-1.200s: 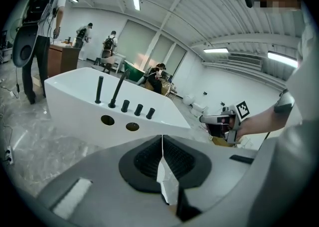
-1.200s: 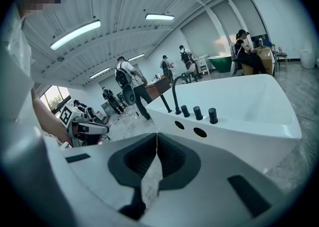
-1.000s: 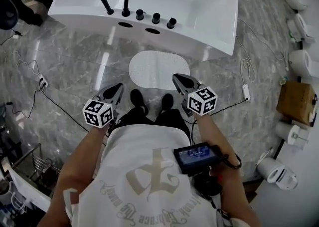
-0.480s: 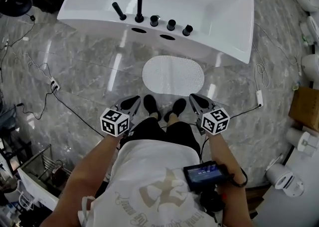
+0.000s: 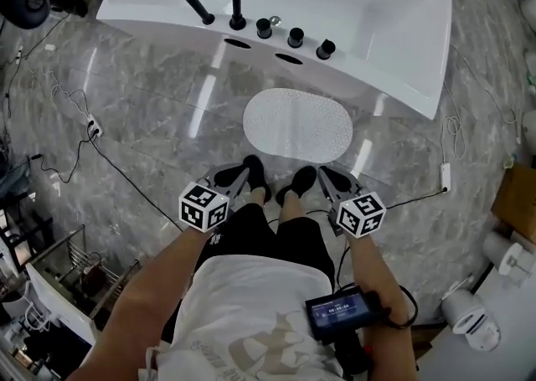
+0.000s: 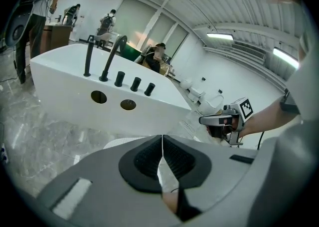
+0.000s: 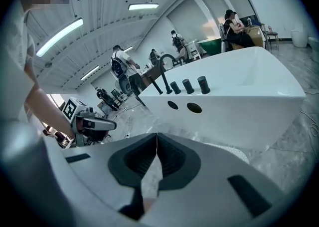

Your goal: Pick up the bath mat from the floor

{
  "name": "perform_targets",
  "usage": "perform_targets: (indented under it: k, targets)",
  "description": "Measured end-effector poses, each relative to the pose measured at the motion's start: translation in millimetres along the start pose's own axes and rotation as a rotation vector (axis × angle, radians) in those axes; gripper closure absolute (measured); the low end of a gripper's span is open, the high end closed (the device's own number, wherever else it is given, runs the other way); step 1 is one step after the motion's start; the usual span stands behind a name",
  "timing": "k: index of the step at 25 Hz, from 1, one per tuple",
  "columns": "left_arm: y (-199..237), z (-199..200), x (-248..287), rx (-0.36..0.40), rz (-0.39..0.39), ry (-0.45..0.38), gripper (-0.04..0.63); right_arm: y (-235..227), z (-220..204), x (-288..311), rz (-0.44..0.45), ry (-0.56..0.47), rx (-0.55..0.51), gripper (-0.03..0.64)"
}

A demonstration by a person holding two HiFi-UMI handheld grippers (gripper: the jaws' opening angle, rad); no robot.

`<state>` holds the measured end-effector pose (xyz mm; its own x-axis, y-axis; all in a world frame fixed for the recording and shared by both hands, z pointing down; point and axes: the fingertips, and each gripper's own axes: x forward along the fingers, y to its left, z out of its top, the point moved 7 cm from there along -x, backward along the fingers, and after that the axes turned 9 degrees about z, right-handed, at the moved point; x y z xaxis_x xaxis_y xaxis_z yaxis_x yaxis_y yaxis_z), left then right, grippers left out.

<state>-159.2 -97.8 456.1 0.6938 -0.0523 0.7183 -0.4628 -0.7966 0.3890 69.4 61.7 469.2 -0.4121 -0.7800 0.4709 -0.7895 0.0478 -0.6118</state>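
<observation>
1. Grey marble floor (image 5: 126, 120) spread out beneath you, with a white tub (image 5: 377, 2) across the far side and cables (image 5: 63, 166) trailing off to your left.
2. The mat (image 5: 297, 124) — a white, dimpled oval — lay flat on the floor between the tub and your shoes (image 5: 254, 172). It was just ahead of your toes and apart from both claws.
3. Your left gripper (image 5: 237, 176) was clenched on nothing: its own view showed the pads meeting, with no gap and nothing between them.
4. Your right gripper (image 5: 329, 178) was the same — jaws pressed together and empty.
5. You held both up beside your thighs, one either side of your legs, pointing toward the tub and well clear of the floor.
6. As I read it, you were at the approach step: no grasp had begun and the mat looked untouched.
7. The next move called for opening the jaws, bending down and bringing them to the mat's near edge.
8. Since the mat lay flush on a smooth floor, you would probably need to work one jaw under the rim. It would likely droop, so a grip at two spots on the edge looked wiser.
</observation>
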Motion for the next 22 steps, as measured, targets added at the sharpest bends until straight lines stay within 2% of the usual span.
perform_targets:
  k: [10, 17, 22]
  targets:
    - [10, -39, 41, -0.068, 0.038, 0.022, 0.584, -27, -29, 38, 0.095, 0.123, -0.039, 0.611]
    - [31, -68, 72, -0.093, 0.075, 0.034, 0.584, -54, -48, 66, 0.108, 0.128, -0.023, 0.611]
    - [43, -78, 95, -0.107, 0.086, 0.011, 0.584, -63, -62, 85, 0.127, 0.144, -0.028, 0.611]
